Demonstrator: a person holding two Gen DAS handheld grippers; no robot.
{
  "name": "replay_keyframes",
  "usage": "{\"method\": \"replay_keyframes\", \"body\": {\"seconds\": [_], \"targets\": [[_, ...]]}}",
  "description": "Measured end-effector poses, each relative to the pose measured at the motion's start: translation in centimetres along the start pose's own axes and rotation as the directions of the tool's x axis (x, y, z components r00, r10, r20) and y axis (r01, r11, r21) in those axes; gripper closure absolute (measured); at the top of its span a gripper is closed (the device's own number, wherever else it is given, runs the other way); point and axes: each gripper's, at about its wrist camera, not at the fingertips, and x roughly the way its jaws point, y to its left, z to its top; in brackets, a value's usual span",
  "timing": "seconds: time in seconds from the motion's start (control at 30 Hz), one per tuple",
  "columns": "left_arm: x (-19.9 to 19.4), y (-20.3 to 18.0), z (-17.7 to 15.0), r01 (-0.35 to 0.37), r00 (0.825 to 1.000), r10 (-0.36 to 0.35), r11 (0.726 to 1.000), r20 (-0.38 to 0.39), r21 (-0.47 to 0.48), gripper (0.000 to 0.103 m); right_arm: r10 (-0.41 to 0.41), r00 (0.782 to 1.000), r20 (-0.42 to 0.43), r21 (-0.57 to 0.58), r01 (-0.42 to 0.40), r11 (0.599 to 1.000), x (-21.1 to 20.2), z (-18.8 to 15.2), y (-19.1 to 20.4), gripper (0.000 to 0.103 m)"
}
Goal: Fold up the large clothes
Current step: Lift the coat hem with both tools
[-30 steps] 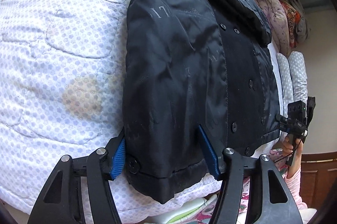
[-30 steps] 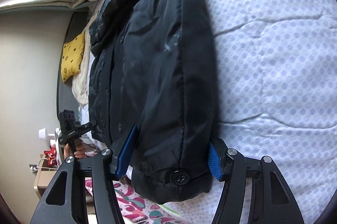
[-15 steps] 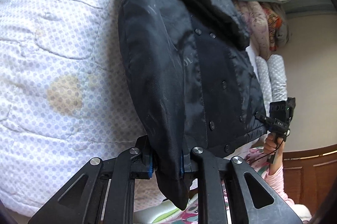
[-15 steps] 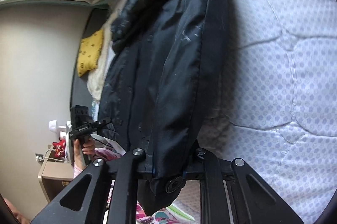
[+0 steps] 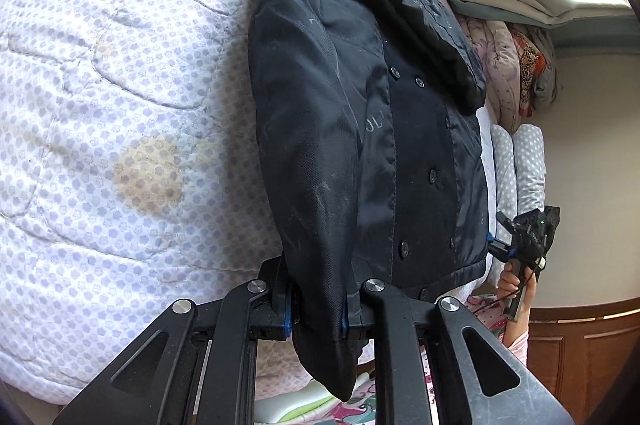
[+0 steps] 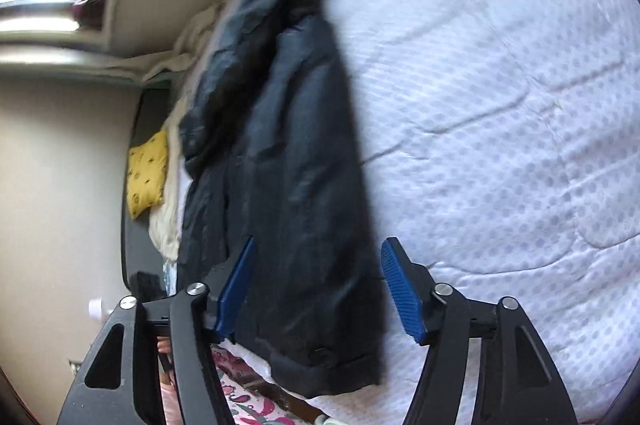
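A black buttoned jacket (image 5: 400, 129) lies spread on a quilted white bedspread (image 5: 120, 73). In the left wrist view its near sleeve (image 5: 316, 209) is bunched and lifted, and my left gripper (image 5: 316, 317) is shut on the sleeve near the cuff, which hangs below the pads. In the right wrist view the other sleeve (image 6: 316, 225) lies between the blue pads of my right gripper (image 6: 318, 289). Those jaws are opening and the pads stand apart from the cloth. The right gripper (image 5: 520, 229) also shows far right in the left wrist view, held by a hand.
Folded quilts and pillows (image 5: 520, 73) are stacked beyond the jacket. A yellow cushion (image 6: 146, 173) and cream cloth lie against the wall. A wooden cabinet (image 5: 580, 345) stands beside the bed. The bed's near edge runs just under both grippers.
Both grippers closed on a sleeve cuff. The left kept its grip and pulled its sleeve up and inward. The right then let go, and its sleeve dropped back onto the bedspread.
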Motion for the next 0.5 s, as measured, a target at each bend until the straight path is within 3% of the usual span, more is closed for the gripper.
{"method": "replay_keyframes", "body": {"seconds": [0.13,0.23,0.3,0.5], "targets": [[0.1,0.3,0.0,0.007,1.000,-0.007,1.000,0.002,-0.019,0.084,0.058,0.991,-0.123,0.063,-0.050,0.997,2.9,-0.4,-1.2,0.038],[0.2,0.6,-0.1,0.001,1.000,-0.002,1.000,-0.007,-0.023,0.083,0.067,0.971,-0.230,-0.004,-0.070,0.998,4.8,-2.4,0.1,0.032],[0.3,0.6,0.0,0.002,1.000,-0.002,1.000,-0.010,-0.025,0.084,0.072,0.963,-0.260,-0.039,-0.085,0.996,5.1,-3.6,0.9,0.023],[0.6,0.6,0.0,-0.002,1.000,0.001,1.000,-0.015,-0.031,0.084,0.141,0.958,-0.249,0.010,-0.143,0.990,5.3,-3.9,0.9,0.022]]}}
